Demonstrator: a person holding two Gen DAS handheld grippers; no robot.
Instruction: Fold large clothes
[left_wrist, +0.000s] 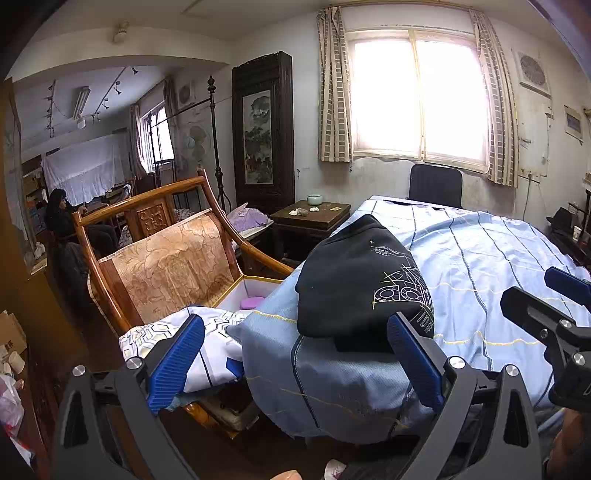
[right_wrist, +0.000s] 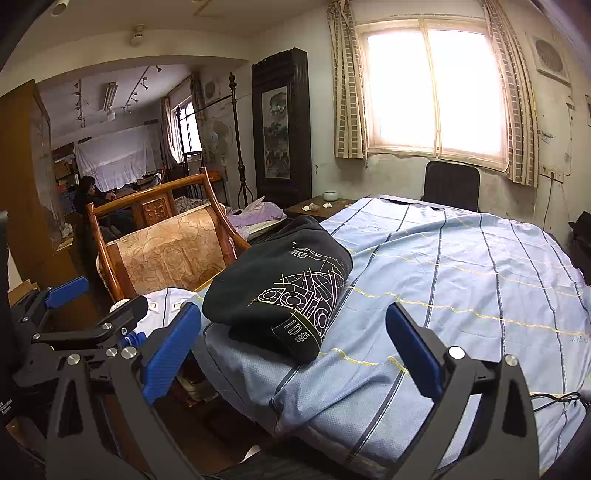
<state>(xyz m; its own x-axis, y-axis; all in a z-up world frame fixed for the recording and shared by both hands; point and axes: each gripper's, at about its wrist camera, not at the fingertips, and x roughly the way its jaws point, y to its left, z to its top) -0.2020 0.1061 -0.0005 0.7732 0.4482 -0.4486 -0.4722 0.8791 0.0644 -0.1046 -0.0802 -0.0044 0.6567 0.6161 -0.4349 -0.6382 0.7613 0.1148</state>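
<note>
The black garment lies as a compact folded bundle at the near corner of the bed, so both the left gripper and right gripper hang back clear of it, fingers apart and empty.

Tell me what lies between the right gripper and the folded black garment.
Only bare blue striped bedsheet lies between the open right gripper and the black garment, seen in the right wrist view.
</note>
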